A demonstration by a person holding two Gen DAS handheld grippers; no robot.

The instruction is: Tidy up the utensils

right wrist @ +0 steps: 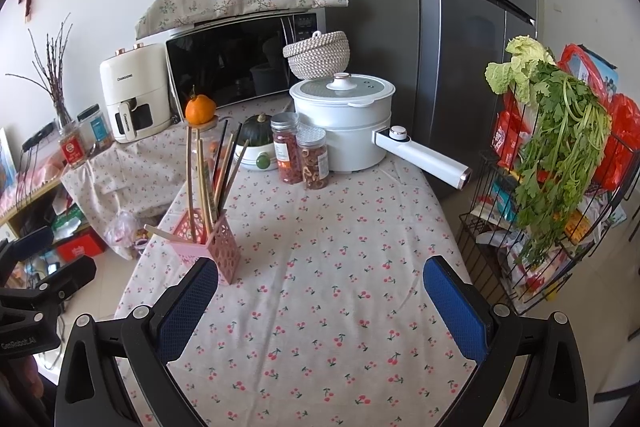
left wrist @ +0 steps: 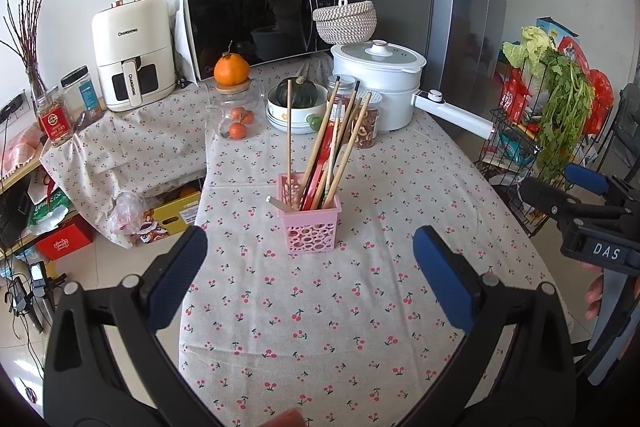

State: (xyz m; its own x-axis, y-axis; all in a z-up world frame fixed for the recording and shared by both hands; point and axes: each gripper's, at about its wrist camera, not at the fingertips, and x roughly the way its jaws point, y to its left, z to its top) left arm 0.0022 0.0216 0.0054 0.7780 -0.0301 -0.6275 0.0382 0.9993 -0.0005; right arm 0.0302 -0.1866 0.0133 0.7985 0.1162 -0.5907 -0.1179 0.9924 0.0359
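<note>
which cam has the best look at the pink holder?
Left wrist. The pink holder sits near frame centre, front face unobstructed, chopsticks fanned out and clear. In the right wrist view the holder is off to the left, seen corner-on, with its lower edge partly behind the right gripper's finger.

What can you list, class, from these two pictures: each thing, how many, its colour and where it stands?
basket: one, pink, middle of table
chopsticks: several, wood, red and dark, upright in basket
table: one, cherry-print cloth
pot: one, white, far right of table
jars: two, clear, red and tan contents, beside pot
squash: one, dark green, in white bowl
orange: one, on glass jar lid
microwave: one, black door, back
air fryer: one, cream, left of microwave
fridge: one, grey, behind pot
greens: one bunch, wire rack, right
left tongs: open, empty
right tongs: open, empty
</note>
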